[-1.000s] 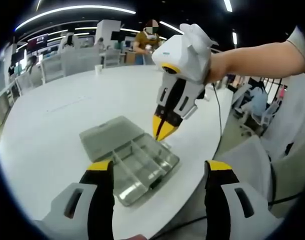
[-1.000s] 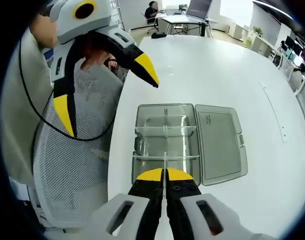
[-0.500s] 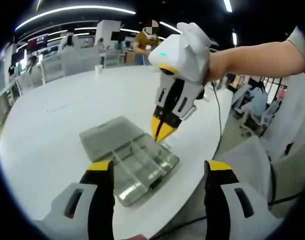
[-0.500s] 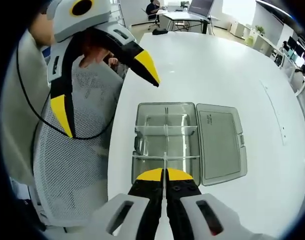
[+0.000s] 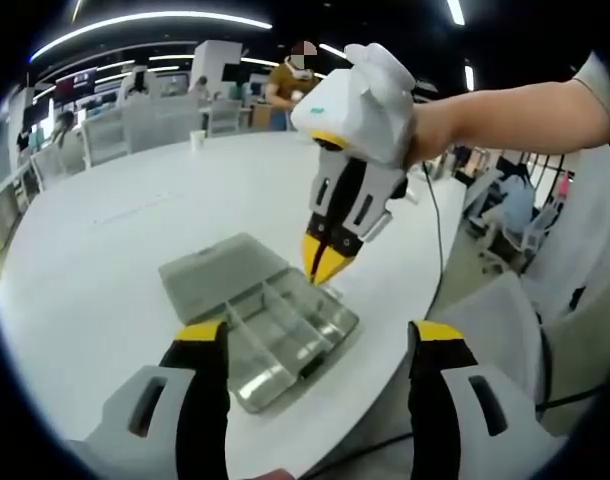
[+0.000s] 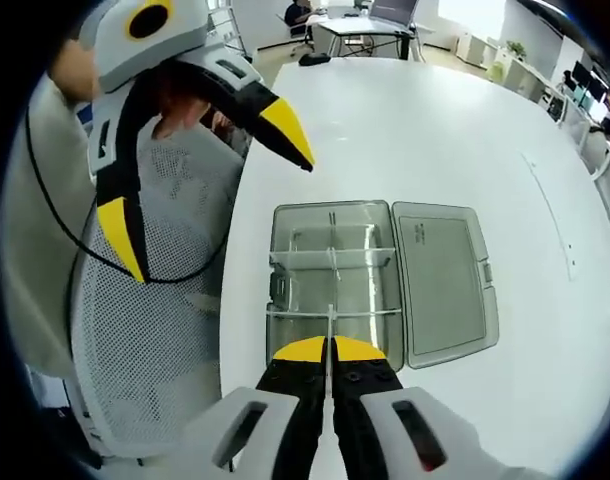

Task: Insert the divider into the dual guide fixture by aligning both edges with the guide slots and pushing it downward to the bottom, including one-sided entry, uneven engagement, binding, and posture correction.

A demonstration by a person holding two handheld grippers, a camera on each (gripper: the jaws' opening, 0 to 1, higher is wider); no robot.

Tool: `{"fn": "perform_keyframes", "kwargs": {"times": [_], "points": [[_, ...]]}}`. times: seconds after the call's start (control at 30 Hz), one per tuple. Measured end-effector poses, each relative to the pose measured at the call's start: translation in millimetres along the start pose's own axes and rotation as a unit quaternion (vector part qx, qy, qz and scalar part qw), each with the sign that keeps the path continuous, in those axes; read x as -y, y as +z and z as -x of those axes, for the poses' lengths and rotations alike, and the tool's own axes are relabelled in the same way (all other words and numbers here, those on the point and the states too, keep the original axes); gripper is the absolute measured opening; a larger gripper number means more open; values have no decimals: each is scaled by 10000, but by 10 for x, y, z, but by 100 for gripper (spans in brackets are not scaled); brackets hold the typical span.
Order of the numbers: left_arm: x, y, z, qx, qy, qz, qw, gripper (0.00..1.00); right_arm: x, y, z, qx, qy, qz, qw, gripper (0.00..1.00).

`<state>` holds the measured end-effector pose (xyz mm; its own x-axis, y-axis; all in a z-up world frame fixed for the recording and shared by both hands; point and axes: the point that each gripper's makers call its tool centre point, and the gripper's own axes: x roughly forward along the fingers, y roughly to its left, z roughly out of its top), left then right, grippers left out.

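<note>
right gripper (image 6: 329, 346), white plastic shell with black inner bars and glossy yellow tips, pinched nearly flat on a thin clear plastic divider (image 6: 331, 322), a pale sliver rising between the tips. in the left gripper view, same right gripper (image 5: 325, 266) pointing down, closed beak poised over the near edge of the box, a gloved hand (image 5: 385, 75) around its body.

just beyond the tips, divider standing at the near end of the translucent grey plastic compartment box (image 6: 332, 283), a rectangular tray with rounded corners and thin clear cross walls; whether both edges sit in the guide slots, cannot tell. flat hinged lid (image 6: 442, 282) lying open beside the tray, same smoky plastic, faint embossed mark near one end.

left gripper (image 5: 315, 340) spread wide, two blunt yellow-capped jaws well apart, nothing between them, held above the box (image 5: 275, 320). seen again in the right gripper view as a black-and-yellow open fork (image 6: 200, 170) off to the side of the tray.

all resting on a smooth matte white round table (image 6: 405, 140). beside the table edge, a white mesh chair back (image 6: 150, 330) with fine perforated weave, crossed by a thin black cable (image 6: 75, 250).
</note>
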<state>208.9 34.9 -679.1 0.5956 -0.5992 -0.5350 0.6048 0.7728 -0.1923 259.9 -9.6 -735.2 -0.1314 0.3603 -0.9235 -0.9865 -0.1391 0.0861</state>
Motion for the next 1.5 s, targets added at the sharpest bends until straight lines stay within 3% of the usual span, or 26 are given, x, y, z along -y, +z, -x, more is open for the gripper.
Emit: {"fn": "perform_keyframes", "kwargs": {"times": [1.5], "points": [[-27, 0, -4, -12, 15, 13, 10000, 72, 22, -60, -159, -17, 57, 89, 9999, 0]]}}
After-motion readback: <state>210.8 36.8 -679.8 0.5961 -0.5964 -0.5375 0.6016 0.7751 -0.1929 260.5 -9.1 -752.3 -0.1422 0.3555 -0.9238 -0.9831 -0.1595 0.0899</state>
